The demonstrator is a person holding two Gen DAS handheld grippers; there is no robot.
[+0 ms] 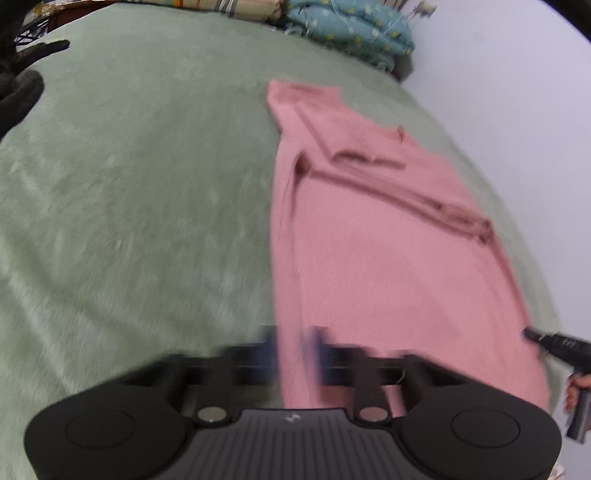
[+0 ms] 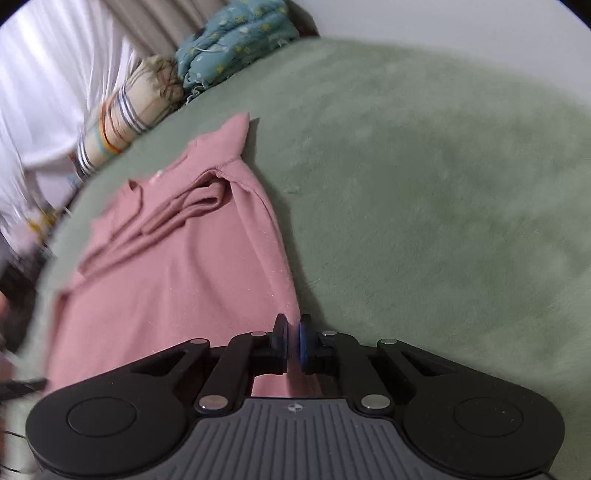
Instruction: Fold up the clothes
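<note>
Left wrist view: the left gripper (image 1: pixel 293 350) is seen blurred at 6 o'clock, its jaws closed on the near left edge of a pink garment (image 1: pixel 388 258), which is pinched between the blue pads. The garment is spread over a green blanket (image 1: pixel 129 184), running from 6 o'clock toward 1 o'clock, with a sleeve folded across it. The right gripper (image 1: pixel 532 336) is seen at 4 o'clock, touching the garment's far corner. Folded bedding (image 1: pixel 351 29) is piled at 12 o'clock.

Right wrist view: the right gripper (image 2: pixel 293 345) is closed at 6 o'clock, with the right hem edge of the pink garment (image 2: pixel 177 277) nipped between its pads. The garment is laid out toward 10 o'clock on the green blanket (image 2: pixel 443 184). Bedding (image 2: pixel 229 44) is stacked at 11 o'clock.
</note>
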